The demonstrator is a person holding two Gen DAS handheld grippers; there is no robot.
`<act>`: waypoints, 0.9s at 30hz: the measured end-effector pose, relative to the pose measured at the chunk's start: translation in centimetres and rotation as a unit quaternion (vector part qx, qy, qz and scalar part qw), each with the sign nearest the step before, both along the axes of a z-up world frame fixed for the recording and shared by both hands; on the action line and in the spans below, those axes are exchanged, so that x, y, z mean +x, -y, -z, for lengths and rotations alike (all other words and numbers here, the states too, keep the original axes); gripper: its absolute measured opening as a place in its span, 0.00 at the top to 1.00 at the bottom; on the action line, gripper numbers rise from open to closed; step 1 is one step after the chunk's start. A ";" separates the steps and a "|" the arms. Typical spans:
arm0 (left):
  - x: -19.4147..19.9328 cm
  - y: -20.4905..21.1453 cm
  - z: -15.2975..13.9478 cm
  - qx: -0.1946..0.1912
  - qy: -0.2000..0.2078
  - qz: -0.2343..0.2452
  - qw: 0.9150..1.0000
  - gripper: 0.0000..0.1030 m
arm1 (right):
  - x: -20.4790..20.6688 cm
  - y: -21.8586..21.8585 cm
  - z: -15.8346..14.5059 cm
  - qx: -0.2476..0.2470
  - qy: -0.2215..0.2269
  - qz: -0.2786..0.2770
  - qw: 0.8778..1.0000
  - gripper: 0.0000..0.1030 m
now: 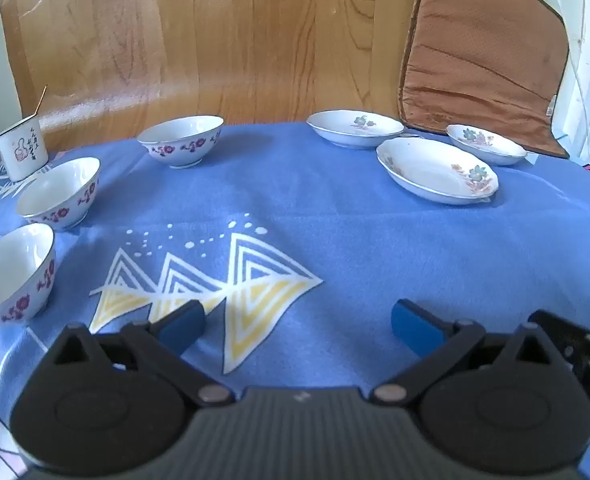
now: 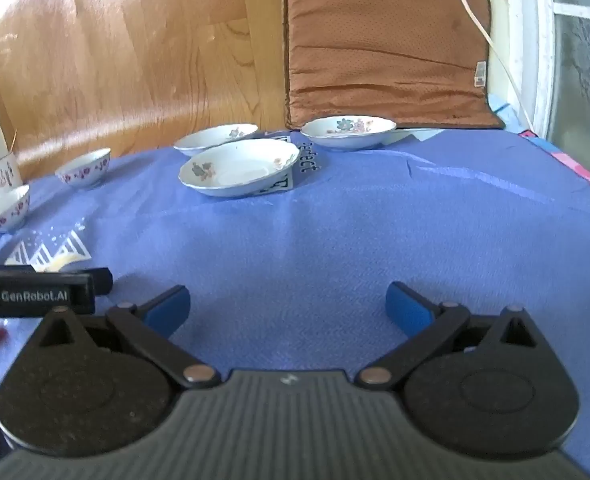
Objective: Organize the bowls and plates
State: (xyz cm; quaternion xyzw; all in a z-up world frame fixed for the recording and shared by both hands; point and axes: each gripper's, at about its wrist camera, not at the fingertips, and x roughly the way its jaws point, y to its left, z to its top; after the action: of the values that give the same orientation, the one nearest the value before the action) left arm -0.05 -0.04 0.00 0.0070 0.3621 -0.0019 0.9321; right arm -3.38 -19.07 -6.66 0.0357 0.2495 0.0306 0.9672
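Observation:
Three white bowls with purple flowers stand on the blue cloth: a far bowl, a middle bowl and a near bowl at the left. Three flowered plates lie at the back right: a large plate, a rear plate and a small plate. My left gripper hangs open over the cloth's triangle pattern, nothing between its blue pads. My right gripper is open above bare cloth, well short of the large plate. The left gripper's black body shows at the left of the right wrist view.
A white enamel mug stands at the far left corner by the bowls. A brown cushion leans against the wooden panel behind the plates. The table's right edge runs beside a window frame.

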 end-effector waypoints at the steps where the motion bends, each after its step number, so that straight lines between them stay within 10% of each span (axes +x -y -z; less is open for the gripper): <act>1: 0.0 0.1 0.0 0.000 0.002 -0.001 1.000 0.00 | 0.0 -0.1 0.1 -0.006 0.000 -0.001 1.000 0.00; 27: -1.3 1.4 -0.7 0.008 0.056 0.019 0.998 0.00 | -2.2 0.2 -0.4 0.010 0.079 0.002 0.997 0.00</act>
State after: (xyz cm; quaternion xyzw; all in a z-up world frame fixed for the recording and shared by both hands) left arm -1.38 -1.40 0.71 0.0216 0.3090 -0.0167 0.9507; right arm -5.60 -19.25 -6.31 0.0436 0.1720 0.0336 0.9836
